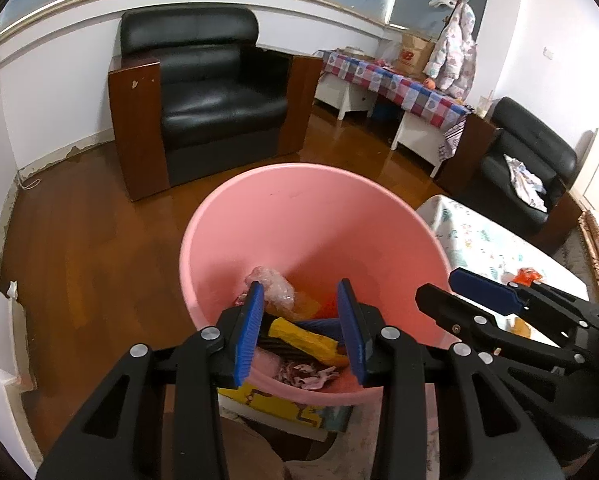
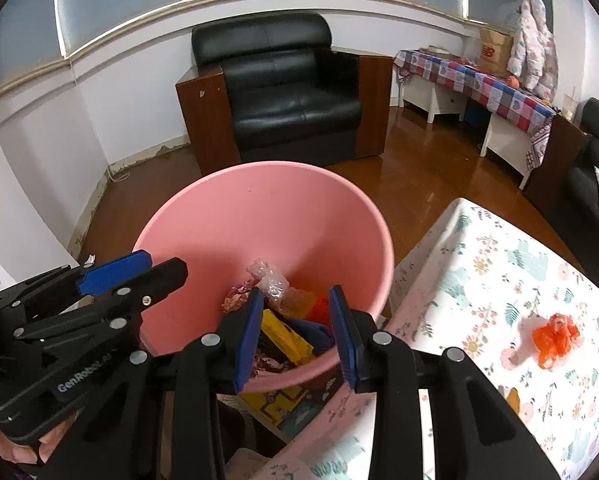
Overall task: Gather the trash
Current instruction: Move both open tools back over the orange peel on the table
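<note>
A pink bin [image 1: 299, 216] stands on the floor beside the table and holds several pieces of trash, among them a yellow wrapper [image 1: 303, 336] and clear crumpled plastic [image 1: 273, 286]. My left gripper [image 1: 301, 308] is open and empty, over the bin's near rim. My right gripper [image 2: 295, 312] is open and empty over the same bin [image 2: 259, 208]. It also shows in the left wrist view [image 1: 455, 292], and the left gripper shows in the right wrist view [image 2: 139, 268]. An orange crumpled wrapper [image 2: 555, 338] lies on the table's floral cloth [image 2: 499, 264].
A black leather armchair [image 1: 215, 92] stands behind the bin on the wooden floor [image 1: 79, 260]. A second black armchair [image 1: 527, 164] is at the right. A bench with a checked cloth [image 1: 399, 84] runs along the back wall. A yellow printed mat [image 1: 279, 404] lies under the bin.
</note>
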Available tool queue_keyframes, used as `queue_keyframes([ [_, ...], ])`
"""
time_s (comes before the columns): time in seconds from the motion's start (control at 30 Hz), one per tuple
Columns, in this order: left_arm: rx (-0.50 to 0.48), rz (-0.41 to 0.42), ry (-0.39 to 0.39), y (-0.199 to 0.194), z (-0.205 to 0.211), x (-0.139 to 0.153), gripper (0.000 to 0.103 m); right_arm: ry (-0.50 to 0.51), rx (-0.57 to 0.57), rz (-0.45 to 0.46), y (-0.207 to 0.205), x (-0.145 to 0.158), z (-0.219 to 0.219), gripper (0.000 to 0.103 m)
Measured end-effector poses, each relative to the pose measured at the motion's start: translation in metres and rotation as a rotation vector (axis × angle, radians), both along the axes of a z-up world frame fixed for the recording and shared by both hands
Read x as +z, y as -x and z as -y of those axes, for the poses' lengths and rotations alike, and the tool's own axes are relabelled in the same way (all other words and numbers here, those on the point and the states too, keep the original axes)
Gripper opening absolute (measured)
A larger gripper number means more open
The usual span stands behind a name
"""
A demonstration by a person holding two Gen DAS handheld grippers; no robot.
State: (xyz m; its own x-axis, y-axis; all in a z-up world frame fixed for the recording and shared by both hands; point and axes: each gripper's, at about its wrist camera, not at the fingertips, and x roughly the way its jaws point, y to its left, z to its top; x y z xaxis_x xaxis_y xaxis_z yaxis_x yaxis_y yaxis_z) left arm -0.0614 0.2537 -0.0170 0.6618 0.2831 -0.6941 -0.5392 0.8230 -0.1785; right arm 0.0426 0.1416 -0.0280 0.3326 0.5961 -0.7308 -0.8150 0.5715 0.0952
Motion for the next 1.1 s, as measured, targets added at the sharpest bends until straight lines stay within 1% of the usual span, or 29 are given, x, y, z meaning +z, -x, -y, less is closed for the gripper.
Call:
queue_keyframes([
  [0.17,-0.037,0.022,-0.014,0.0,0.015,0.01,0.038,-0.013,-0.033,-0.012,-0.001,0.005,0.023,0.034],
  [0.33,-0.077,0.037,-0.029,0.0,0.032,0.019,0.038,-0.004,-0.075,-0.014,-0.002,0.005,0.053,0.034],
  [0.43,-0.11,0.044,-0.039,-0.002,0.044,0.023,0.038,0.016,-0.109,-0.006,-0.004,0.002,0.075,0.034],
  [0.63,-0.203,0.06,-0.039,-0.009,0.074,0.026,0.038,0.025,-0.194,-0.004,-0.006,-0.004,0.127,0.034],
  [0.8,-0.293,0.056,-0.035,-0.021,0.1,0.021,0.038,0.036,-0.26,0.014,-0.008,-0.007,0.173,0.034],
  [0.93,-0.382,0.028,-0.022,-0.034,0.123,0.012,0.038,0.039,-0.311,-0.012,-0.013,-0.013,0.203,0.034],
  [1.1,-0.469,-0.007,-0.001,-0.05,0.142,0.003,0.038,0.044,-0.348,-0.039,-0.016,-0.023,0.221,0.034],
])
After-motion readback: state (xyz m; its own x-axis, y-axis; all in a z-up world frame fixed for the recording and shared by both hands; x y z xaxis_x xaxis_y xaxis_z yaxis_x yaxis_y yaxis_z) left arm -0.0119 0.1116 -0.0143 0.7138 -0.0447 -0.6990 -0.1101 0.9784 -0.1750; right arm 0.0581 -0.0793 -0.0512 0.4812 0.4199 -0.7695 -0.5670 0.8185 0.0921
